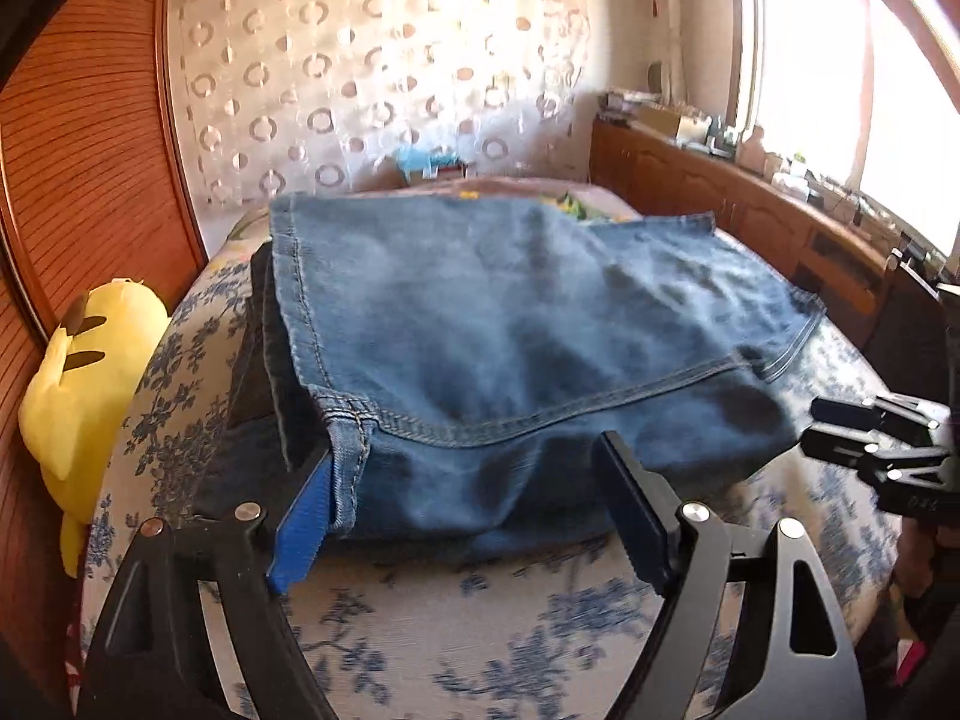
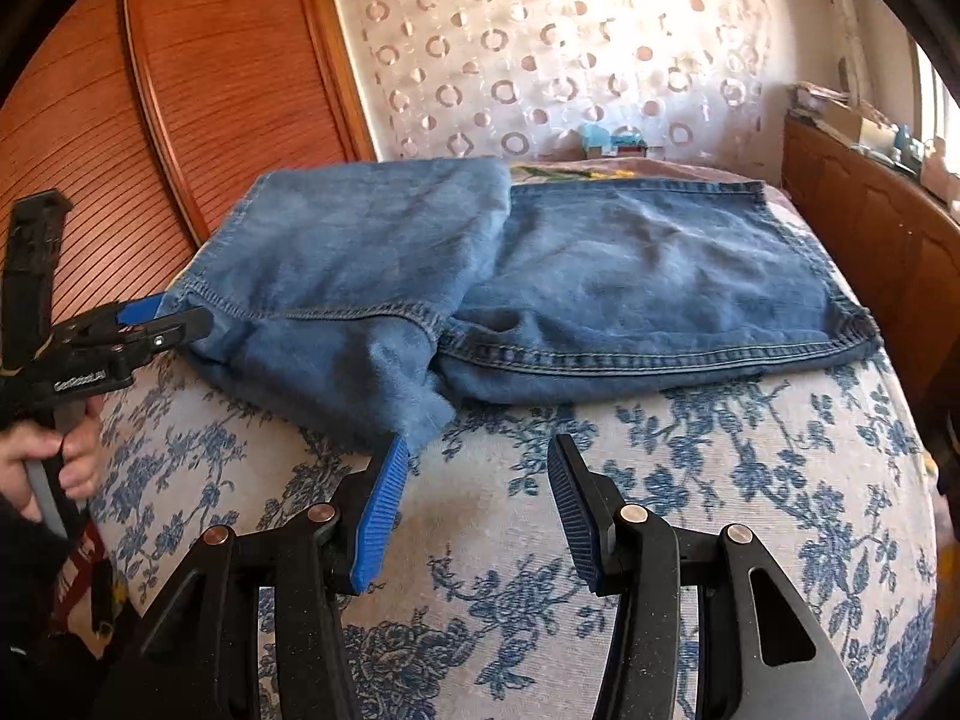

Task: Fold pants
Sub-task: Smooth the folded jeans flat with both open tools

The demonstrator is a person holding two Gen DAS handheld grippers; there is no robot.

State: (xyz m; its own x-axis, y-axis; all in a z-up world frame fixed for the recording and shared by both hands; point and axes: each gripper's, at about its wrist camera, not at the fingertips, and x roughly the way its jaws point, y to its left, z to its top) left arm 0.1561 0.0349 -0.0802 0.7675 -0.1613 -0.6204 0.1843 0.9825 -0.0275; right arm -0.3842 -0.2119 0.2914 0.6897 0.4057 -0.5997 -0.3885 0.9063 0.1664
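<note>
Blue jeans (image 1: 510,324) lie folded on the floral bedcover (image 1: 480,630). In the right wrist view one part of the jeans (image 2: 360,252) is doubled over at the left and the rest lies flat to the right. My left gripper (image 1: 468,480) is open, its jaws wide around the jeans' near edge, with the blue pad (image 1: 303,522) beside a seamed corner. From the right wrist view the left gripper (image 2: 174,324) sits at the jeans' left end, held by a hand (image 2: 54,456). My right gripper (image 2: 474,480) is open over bare bedcover, just short of the jeans' near corner, and nothing is between its fingers.
A yellow plush toy (image 1: 84,372) sits at the bed's left edge against a wooden slatted door (image 1: 78,150). A low wooden cabinet (image 1: 750,210) with clutter on top runs along the right under a bright window. A patterned curtain (image 2: 570,60) hangs behind the bed.
</note>
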